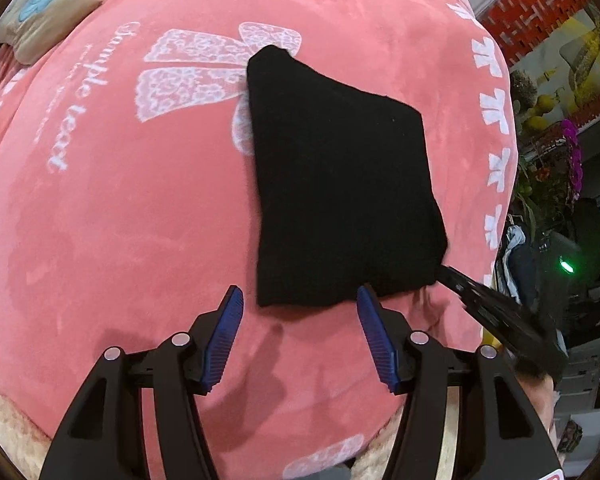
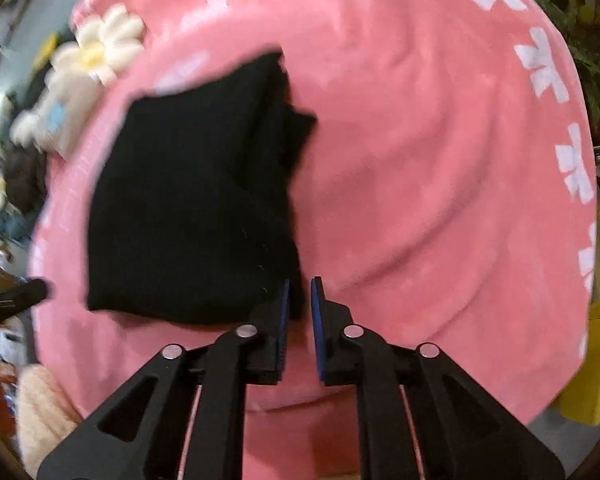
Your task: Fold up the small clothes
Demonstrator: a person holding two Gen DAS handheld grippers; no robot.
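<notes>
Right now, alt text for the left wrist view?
A folded black garment lies on a pink blanket. The left gripper stands open just below the garment's near edge, and the right gripper reaches its lower right corner.

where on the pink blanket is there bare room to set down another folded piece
Bare pink blanket lies left of the black folded cloth, below the white lettering. In the right wrist view, another wide bare patch runs from the cloth to the white border marks. It is crowded at the far corner by the stuffed toy.
</notes>
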